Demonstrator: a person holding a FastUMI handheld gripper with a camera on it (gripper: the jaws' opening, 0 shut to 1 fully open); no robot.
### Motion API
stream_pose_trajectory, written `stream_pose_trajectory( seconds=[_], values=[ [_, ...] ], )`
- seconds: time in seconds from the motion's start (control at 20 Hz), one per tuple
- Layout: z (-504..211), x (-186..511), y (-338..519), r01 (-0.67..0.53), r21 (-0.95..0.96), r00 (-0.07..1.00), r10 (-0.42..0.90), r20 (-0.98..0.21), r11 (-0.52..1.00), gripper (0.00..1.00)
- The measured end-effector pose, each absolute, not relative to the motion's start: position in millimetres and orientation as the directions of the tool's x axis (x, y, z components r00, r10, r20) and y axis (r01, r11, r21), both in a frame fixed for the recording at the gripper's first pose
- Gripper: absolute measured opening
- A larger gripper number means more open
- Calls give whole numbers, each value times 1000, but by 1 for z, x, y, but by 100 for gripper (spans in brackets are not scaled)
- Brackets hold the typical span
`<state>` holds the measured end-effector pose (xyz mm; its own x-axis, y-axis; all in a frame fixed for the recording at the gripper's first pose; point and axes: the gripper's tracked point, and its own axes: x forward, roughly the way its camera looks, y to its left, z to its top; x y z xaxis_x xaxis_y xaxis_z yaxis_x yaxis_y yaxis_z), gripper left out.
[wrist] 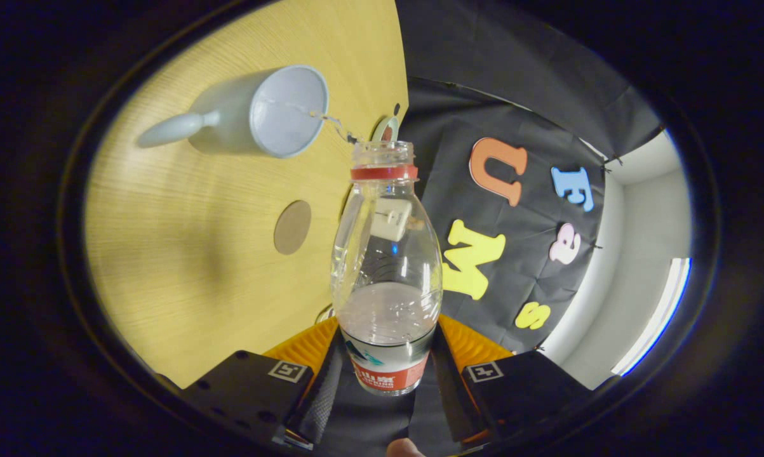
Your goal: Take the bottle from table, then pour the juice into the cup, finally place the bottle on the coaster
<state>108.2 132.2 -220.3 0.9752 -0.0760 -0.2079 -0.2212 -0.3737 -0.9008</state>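
My gripper (385, 355) is shut on a clear plastic bottle (385, 266), both fingers pressing on its labelled lower part. The bottle has a red neck ring and no cap, and it is tipped over toward the table. A thin stream of clear liquid (331, 120) runs from its mouth into a pale blue-grey cup (280, 111) with a handle, standing on the wooden table (185, 254) beyond the fingers. A round brownish coaster (292, 226) lies on the table between the cup and the fingers, just beside the bottle's shoulder.
A small round object (387, 129) sits at the table's edge right behind the bottle's mouth, mostly hidden. The black booth wall hangs beyond the table edge, with a white wall past it.
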Motion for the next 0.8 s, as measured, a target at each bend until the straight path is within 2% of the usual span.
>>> stream_pose_trajectory(
  seconds=[0.8],
  values=[
    [-205, 113, 141, -197, -881, 980, -61, -189, -429, 76]
  ],
)
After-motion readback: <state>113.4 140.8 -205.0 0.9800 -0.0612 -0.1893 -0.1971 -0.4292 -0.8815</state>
